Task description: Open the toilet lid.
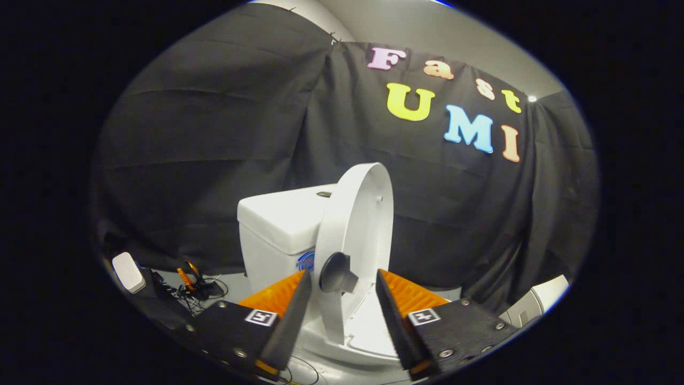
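Toilet lid (357, 224) is basically up at this point. It stands close to vertical, tipped a bit back toward the tank (278, 224), and I'm looking at it nearly edge-on, sitting right between my jaws and just ahead of them. The dark knob (336, 272) on it pokes out into the gap between my two fingers, but neither finger looks like it's touching it, so I'd call my gripper (342, 283) open and holding nothing. Jaws are spread well apart, one on each side of the lid's lower edge.

Below the lid, between my fingers and slightly beyond them, I can see the seat and bowl rim (368, 331) uncovered, so the opening part looks done to me. What I can't tell from this angle is whether the lid actually rests against the tank or is just balanced near it.

So what's left, I reckon: maybe a last nudge back if it isn't leaning yet, then pulling away without clipping the knob. Off beyond my left finger there's some cable clutter (195, 286) on the floor, not in the way.
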The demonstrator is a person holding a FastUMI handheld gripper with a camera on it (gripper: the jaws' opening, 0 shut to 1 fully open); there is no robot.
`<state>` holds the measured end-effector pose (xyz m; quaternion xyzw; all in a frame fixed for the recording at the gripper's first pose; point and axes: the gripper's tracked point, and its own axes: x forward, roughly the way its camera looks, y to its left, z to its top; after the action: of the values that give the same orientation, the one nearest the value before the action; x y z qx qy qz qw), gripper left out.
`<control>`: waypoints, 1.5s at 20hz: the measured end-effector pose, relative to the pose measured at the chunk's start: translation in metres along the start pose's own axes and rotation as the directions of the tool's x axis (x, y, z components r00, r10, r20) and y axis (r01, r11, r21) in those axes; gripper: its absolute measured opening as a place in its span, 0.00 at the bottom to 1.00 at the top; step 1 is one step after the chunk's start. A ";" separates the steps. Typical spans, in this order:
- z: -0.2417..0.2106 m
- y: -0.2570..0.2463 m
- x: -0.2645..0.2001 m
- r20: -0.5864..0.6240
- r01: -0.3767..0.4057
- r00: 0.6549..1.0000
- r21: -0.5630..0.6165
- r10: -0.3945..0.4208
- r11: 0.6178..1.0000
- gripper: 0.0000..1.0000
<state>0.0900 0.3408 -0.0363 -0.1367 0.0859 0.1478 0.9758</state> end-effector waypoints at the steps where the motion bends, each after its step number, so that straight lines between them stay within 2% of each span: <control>1: 0.004 -0.003 -0.006 0.016 -0.011 1.000 0.025 0.010 1.000 0.94; 5: 0.033 -0.050 -0.039 0.099 -0.007 0.995 0.097 -0.002 0.995 0.95; 8: 0.033 -0.098 -0.064 0.125 0.027 0.991 0.135 -0.044 0.991 0.95; 12: 0.030 -0.177 -0.109 0.176 0.122 0.973 0.160 -0.149 0.980 0.95; 14: 0.017 -0.213 -0.132 0.178 0.173 0.960 0.219 -0.214 0.960 0.95; 16: 0.006 -0.235 -0.149 0.172 0.194 0.953 0.283 -0.248 0.940 0.95; 19: -0.009 -0.276 -0.174 0.160 0.248 0.938 0.309 -0.308 0.918 0.95; 23: -0.021 -0.305 -0.201 0.157 0.270 0.931 0.309 -0.329 0.912 0.95; 26: -0.029 -0.311 -0.223 0.175 0.267 0.930 0.284 -0.323 0.921 0.95; 30: -0.039 -0.325 -0.245 0.183 0.283 0.920 0.303 -0.347 0.910 0.95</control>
<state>-0.0446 -0.0345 0.0562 0.0038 -0.0332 -0.0108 0.9994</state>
